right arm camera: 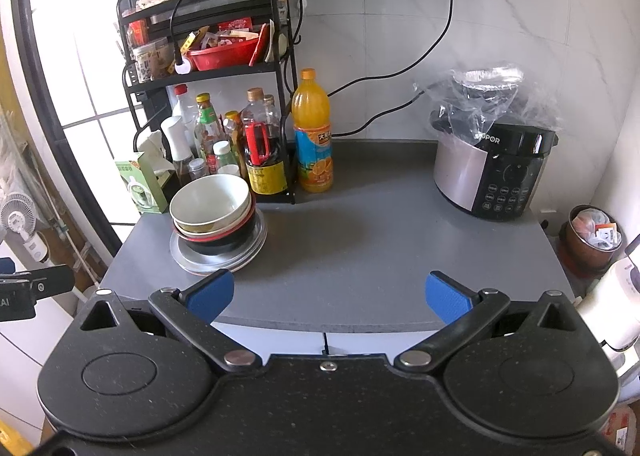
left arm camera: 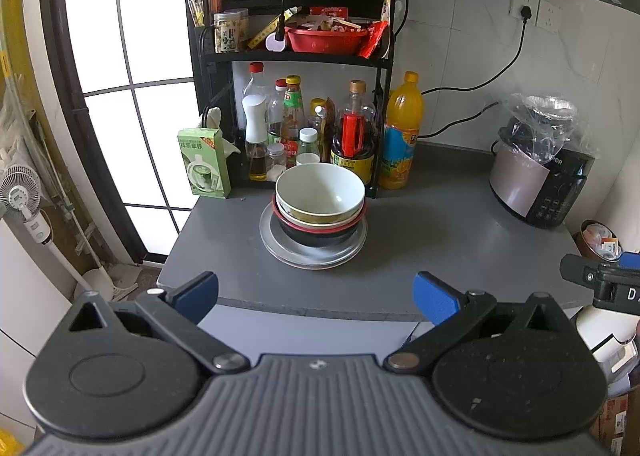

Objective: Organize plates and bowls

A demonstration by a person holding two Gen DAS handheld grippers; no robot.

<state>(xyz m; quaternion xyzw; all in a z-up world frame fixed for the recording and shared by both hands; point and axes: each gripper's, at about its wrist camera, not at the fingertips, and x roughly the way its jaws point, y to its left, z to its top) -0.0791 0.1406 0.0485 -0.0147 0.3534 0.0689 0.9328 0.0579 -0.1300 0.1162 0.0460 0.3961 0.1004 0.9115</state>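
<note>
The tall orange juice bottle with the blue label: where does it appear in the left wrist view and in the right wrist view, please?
Left wrist view: the tall orange juice bottle with the blue label stands right of centre, beside the black wire rack's right leg.
Right wrist view: the bottle stands near centre, again just right of the rack.
Shared landmark: the stack of bowls on grey plates, in front of the bottle and to its left in both views.

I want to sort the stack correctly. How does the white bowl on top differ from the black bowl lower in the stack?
The white bowl sits on top with its pale inside fully in view; the black bowl lies lower, under other bowls, showing only its outer wall. The white bowl has a gold-brown band outside; the black bowl has a red rim. Both stand upright, nested in one stack on grey plates.
</note>
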